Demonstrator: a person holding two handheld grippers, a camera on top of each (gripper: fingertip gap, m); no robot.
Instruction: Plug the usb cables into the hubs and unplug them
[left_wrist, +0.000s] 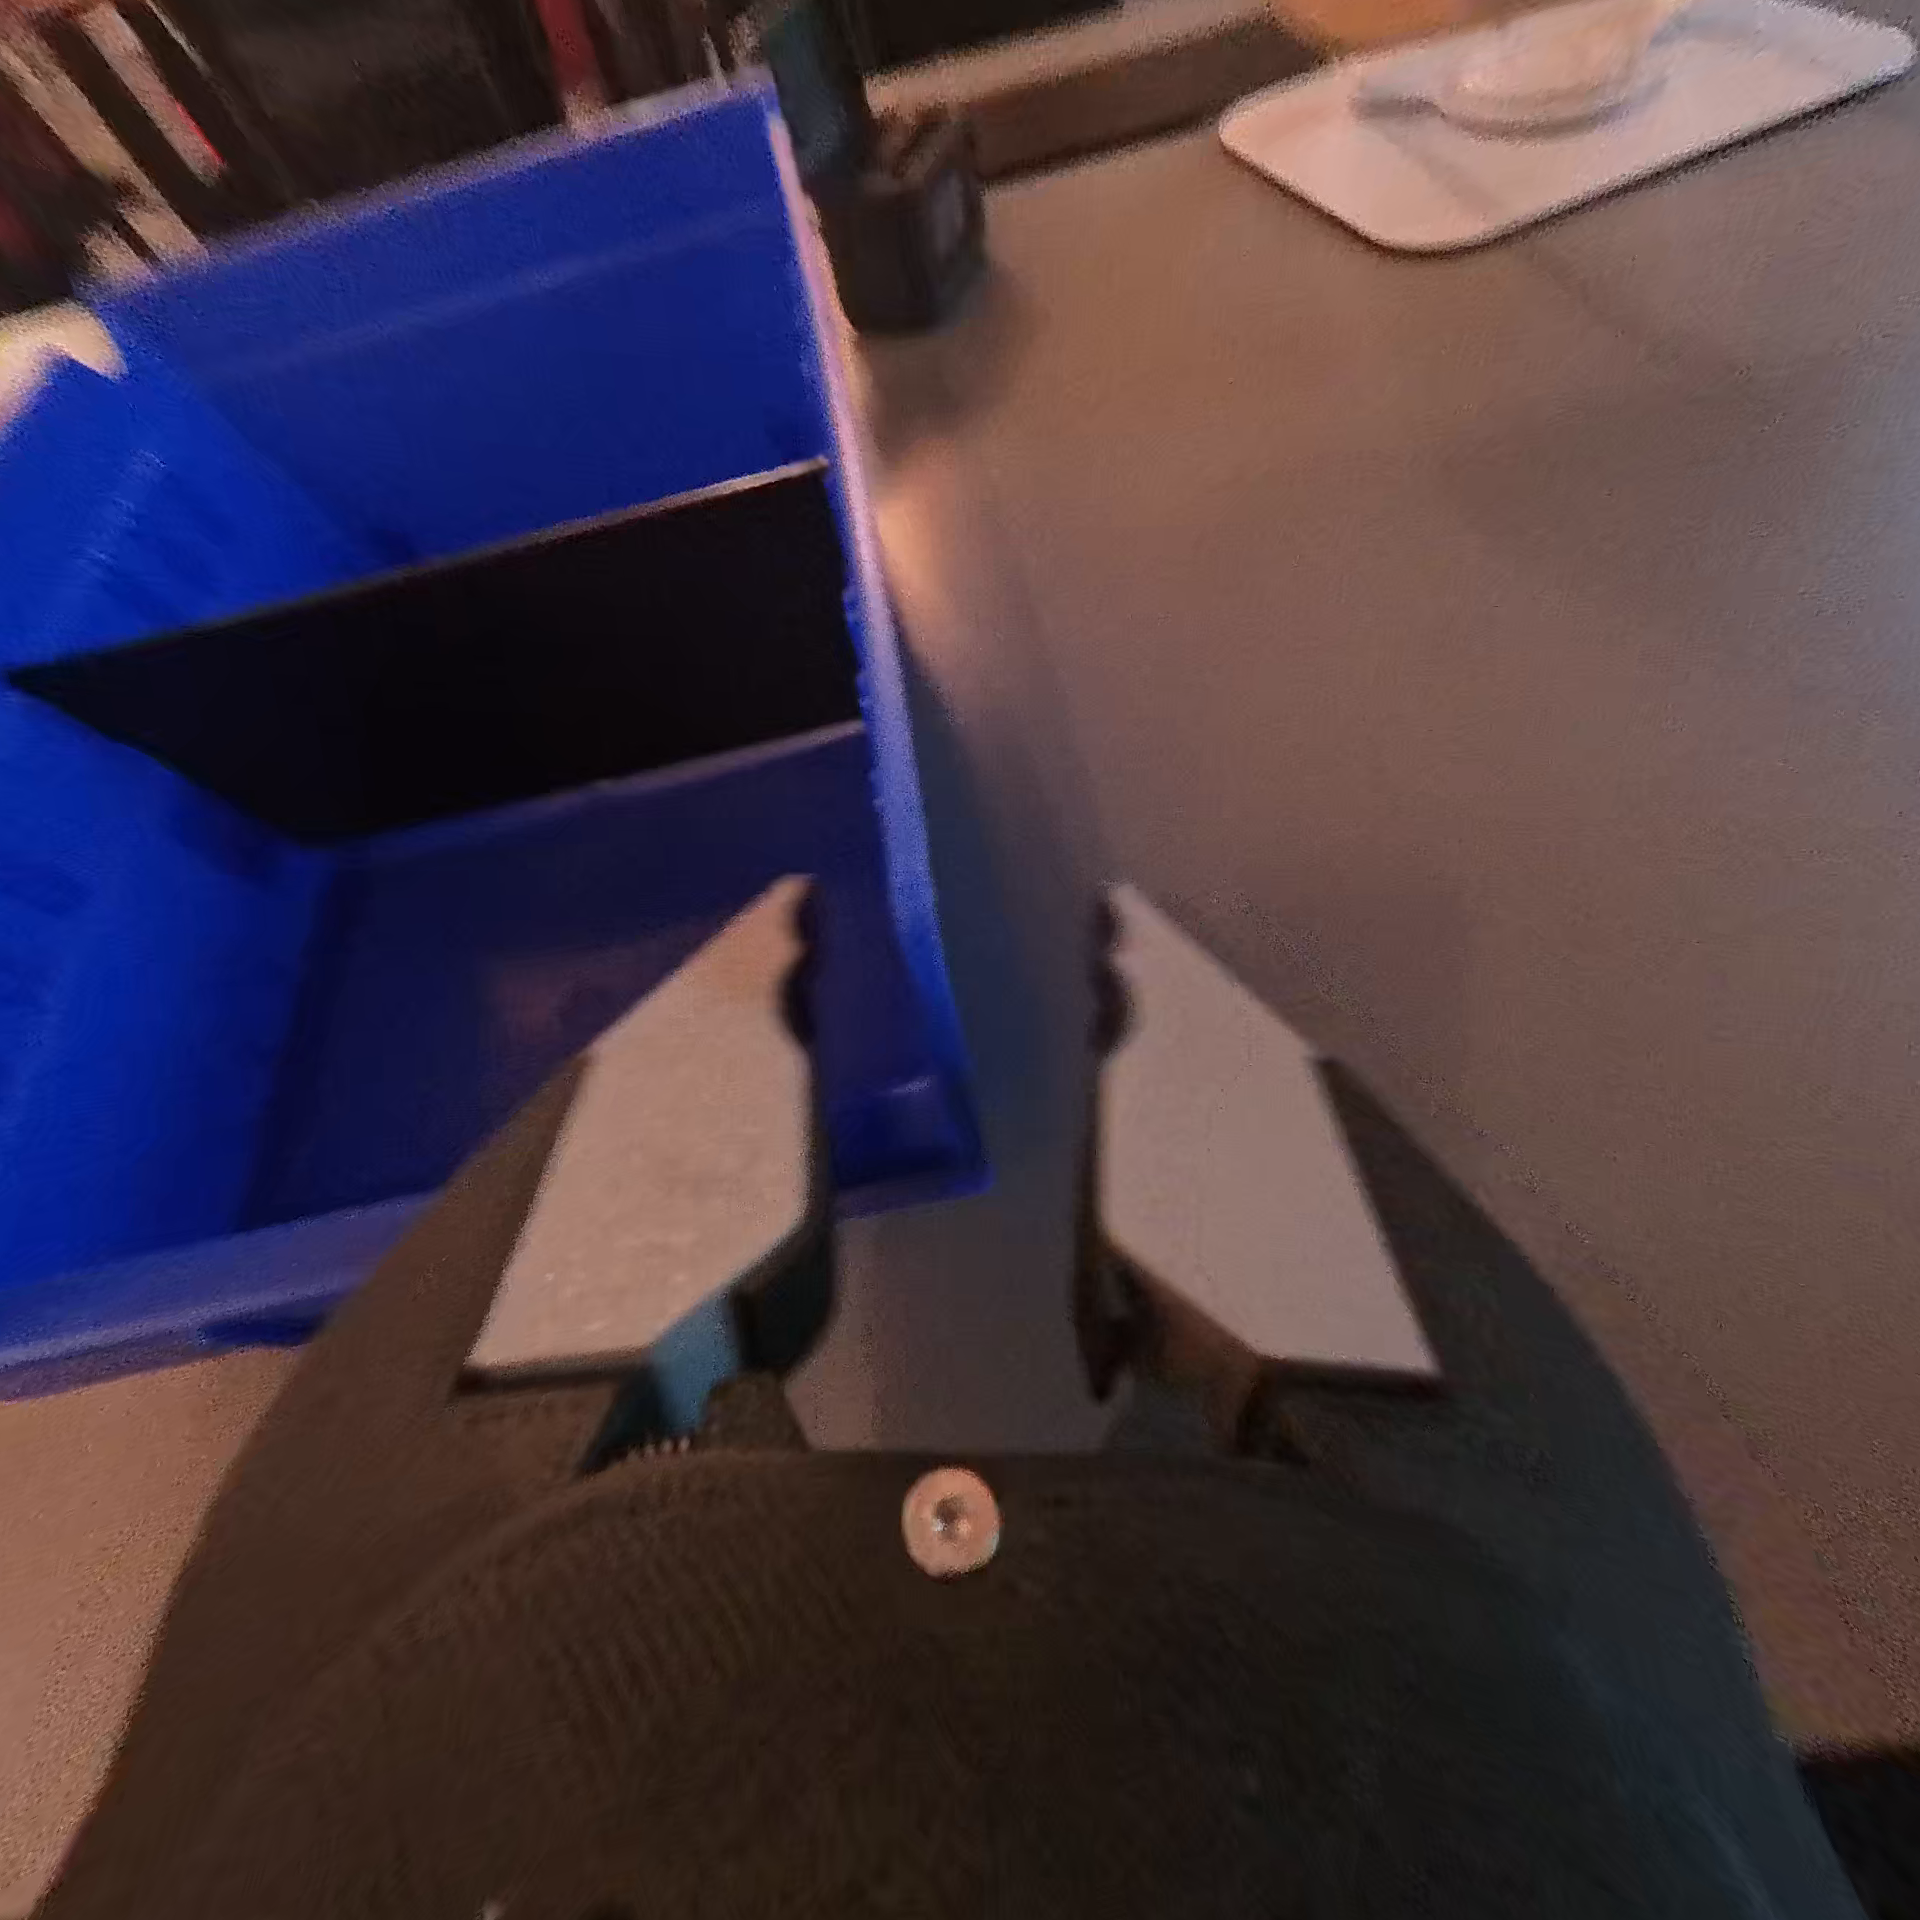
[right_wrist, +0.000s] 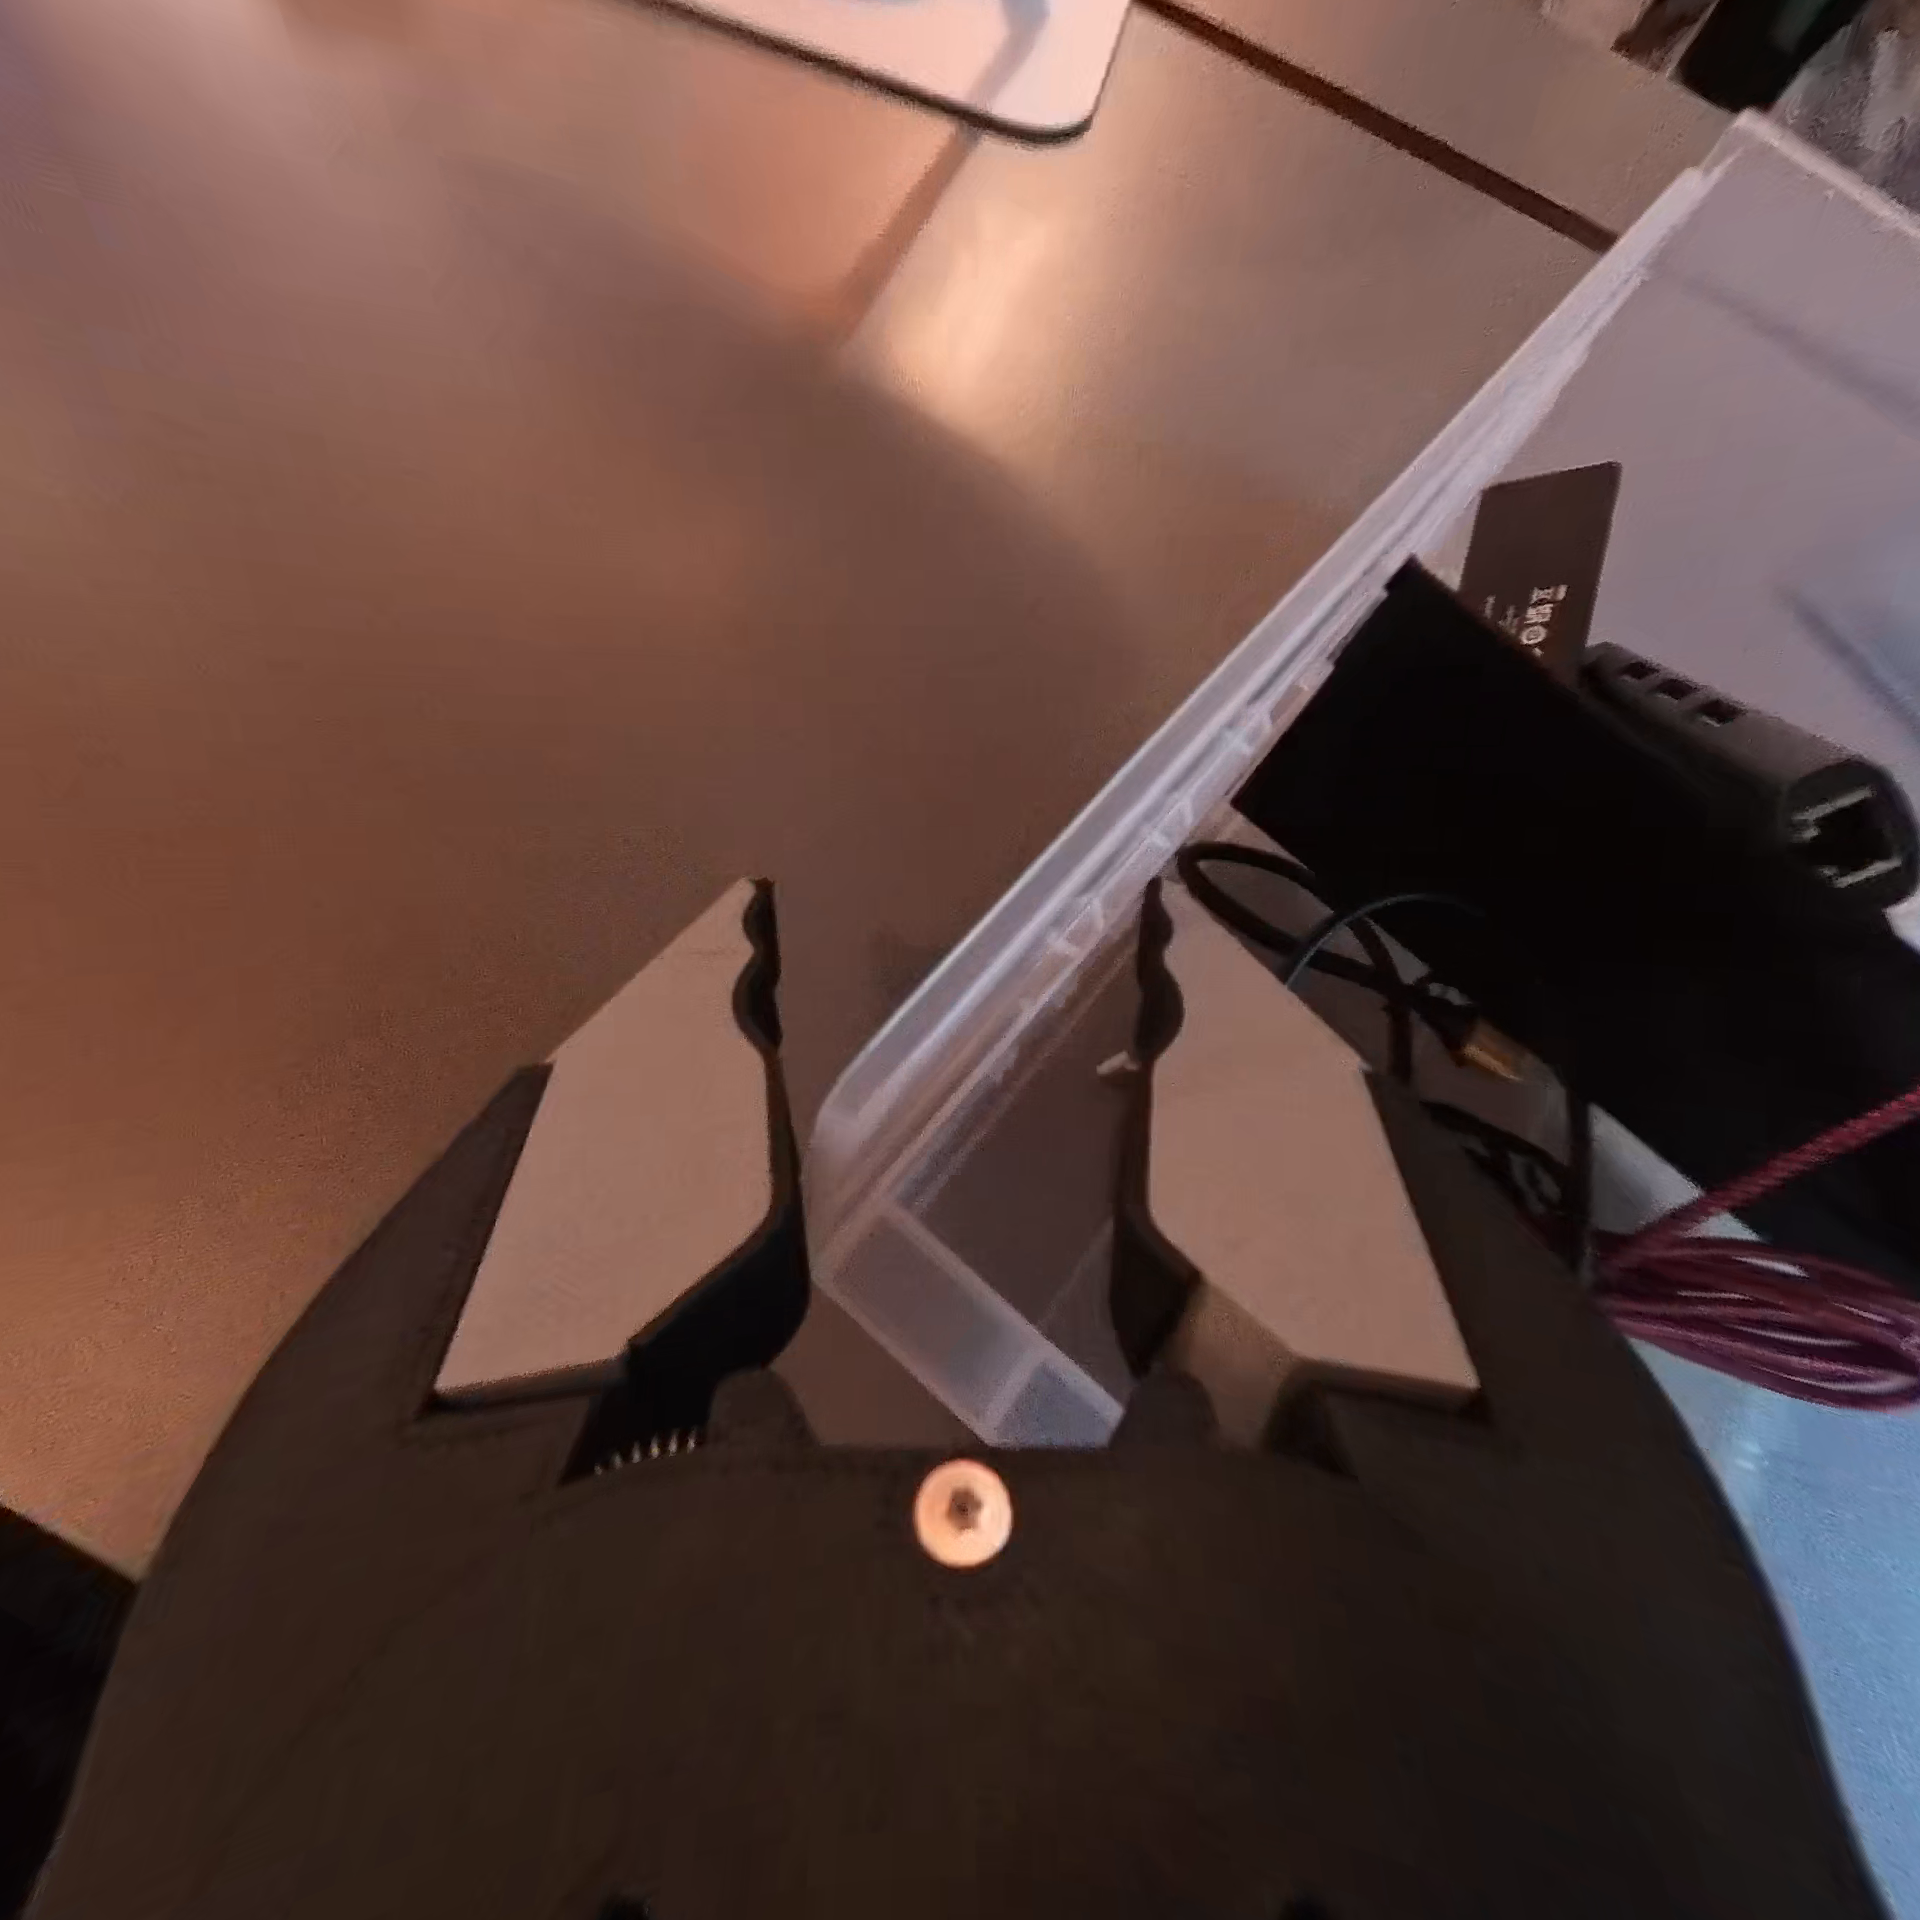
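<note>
Fingers on both your grippers are spread wide and hold nothing — left gripper (left_wrist: 951, 935) hangs over the blue bin's (left_wrist: 436, 343) near corner, right gripper (right_wrist: 956, 935) over the clear box's (right_wrist: 1226, 790) corner, likely poised to reach in. The blue bin shows only a black divider (left_wrist: 468, 644). The clear box holds a black hub (right_wrist: 1538, 790), thin black cable (right_wrist: 1351, 945) and coiled maroon cable (right_wrist: 1787, 1320) — nothing plugged.

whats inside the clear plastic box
In the clear plastic box: a black device, thin black cable, coiled maroon cable. The right gripper's finger hides its near corner.
</note>
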